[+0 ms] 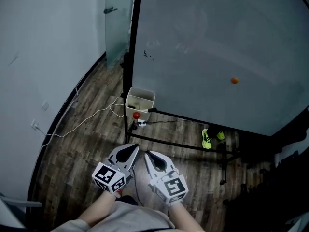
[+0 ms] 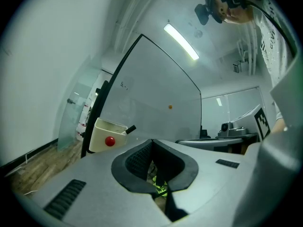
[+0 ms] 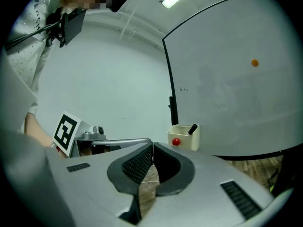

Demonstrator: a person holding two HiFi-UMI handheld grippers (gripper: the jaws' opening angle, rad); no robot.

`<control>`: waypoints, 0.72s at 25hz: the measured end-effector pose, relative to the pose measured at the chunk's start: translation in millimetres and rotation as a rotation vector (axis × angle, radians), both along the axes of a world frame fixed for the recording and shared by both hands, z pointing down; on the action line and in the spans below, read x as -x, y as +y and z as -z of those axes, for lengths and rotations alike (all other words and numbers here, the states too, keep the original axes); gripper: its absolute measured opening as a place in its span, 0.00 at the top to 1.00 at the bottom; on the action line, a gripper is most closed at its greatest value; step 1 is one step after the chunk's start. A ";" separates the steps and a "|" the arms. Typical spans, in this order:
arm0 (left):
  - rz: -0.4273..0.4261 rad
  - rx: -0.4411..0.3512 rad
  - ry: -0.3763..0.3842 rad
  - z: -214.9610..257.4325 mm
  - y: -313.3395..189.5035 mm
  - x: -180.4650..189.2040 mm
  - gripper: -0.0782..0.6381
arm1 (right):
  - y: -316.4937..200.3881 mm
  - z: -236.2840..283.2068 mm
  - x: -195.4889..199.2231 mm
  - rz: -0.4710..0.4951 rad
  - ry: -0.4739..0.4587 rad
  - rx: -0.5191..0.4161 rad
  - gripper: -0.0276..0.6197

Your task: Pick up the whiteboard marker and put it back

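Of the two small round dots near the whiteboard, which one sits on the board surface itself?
The orange dot, alone on the whiteboard. The red dot is instead on the front of the cream box by the board's left edge.

Marker [image 3: 192,128] mostly hidden inside box [image 3: 187,141]; scribble [image 1: 148,55] on whiteboard [image 1: 217,42] unreadably small.

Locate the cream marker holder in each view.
Head view: cream holder, centre, at the whiteboard's lower left corner.
Left gripper view: left of centre, beside the board's black post.
Right gripper view: just right of centre, at the board's corner.
Shared landmark: the orange dot on the whiteboard.
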State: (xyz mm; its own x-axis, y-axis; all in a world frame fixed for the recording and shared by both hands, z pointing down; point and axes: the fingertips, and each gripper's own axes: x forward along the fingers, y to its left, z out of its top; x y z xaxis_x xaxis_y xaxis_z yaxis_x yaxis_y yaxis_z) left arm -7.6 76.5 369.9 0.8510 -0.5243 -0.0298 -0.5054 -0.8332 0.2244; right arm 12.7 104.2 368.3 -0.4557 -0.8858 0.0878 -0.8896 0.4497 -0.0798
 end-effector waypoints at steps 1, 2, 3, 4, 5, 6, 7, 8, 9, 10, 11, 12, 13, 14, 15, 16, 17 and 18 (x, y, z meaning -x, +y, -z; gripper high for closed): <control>-0.006 0.002 0.002 -1.4 -8.6 1.2 0.87 | -8.3 -2.0 2.0 -0.002 0.005 0.002 0.93; -0.013 0.003 0.003 -3.0 -17.3 2.1 0.87 | -16.8 -3.9 3.9 -0.003 0.011 0.001 0.93; -0.020 0.005 0.004 -4.5 -25.7 2.9 0.87 | -24.9 -5.9 5.9 -0.007 0.012 0.003 0.93; -0.028 0.008 0.004 -5.6 -33.2 3.8 0.87 | -32.3 -7.7 7.9 -0.012 0.010 0.007 0.93; -0.035 0.012 0.004 -6.3 -39.8 4.7 0.87 | -39.1 -8.8 9.9 -0.018 0.008 0.010 0.93; -0.044 0.014 0.004 -7.1 -45.5 5.7 0.87 | -45.3 -9.3 12.0 -0.022 0.008 0.010 0.93; -0.053 0.015 0.004 -8.3 -50.7 6.5 0.87 | -51.0 -9.6 14.1 -0.026 0.009 0.009 0.93; -0.061 0.014 0.005 -9.7 -55.7 7.3 0.87 | -56.0 -10.1 16.0 -0.029 0.009 0.008 0.93; -0.066 0.014 0.007 -11.1 -60.4 8.1 0.87 | -60.4 -10.9 17.5 -0.032 0.008 0.008 0.93; -0.069 0.016 0.009 -12.3 -64.6 8.8 0.87 | -63.9 -12.1 18.3 -0.037 0.008 0.010 0.93; -0.071 0.018 0.011 -13.3 -68.0 9.3 0.87 | -66.6 -13.7 18.3 -0.042 0.010 0.011 0.93; -0.073 0.021 0.013 -14.3 -70.0 9.5 0.87 | -68.2 -15.3 17.9 -0.046 0.014 0.011 0.93; -0.076 0.023 0.013 -15.3 -70.7 9.3 0.87 | -69.0 -16.9 17.3 -0.048 0.020 0.012 0.93; -0.079 0.024 0.013 -16.4 -70.5 9.2 0.87 | -69.1 -18.6 16.4 -0.050 0.025 0.016 0.93; -0.082 0.025 0.011 -17.2 -70.1 9.2 0.87 | -69.3 -20.3 15.3 -0.054 0.027 0.022 0.93; -0.083 0.027 0.009 -17.8 -70.0 9.3 0.87 | -69.7 -21.4 13.9 -0.059 0.027 0.028 0.93; -0.083 0.031 0.008 -17.8 -70.5 9.3 0.87 | -70.7 -21.7 12.3 -0.065 0.023 0.031 0.93; -0.083 0.033 0.008 -17.7 -71.5 9.0 0.87 | -72.1 -21.4 10.6 -0.069 0.018 0.032 0.93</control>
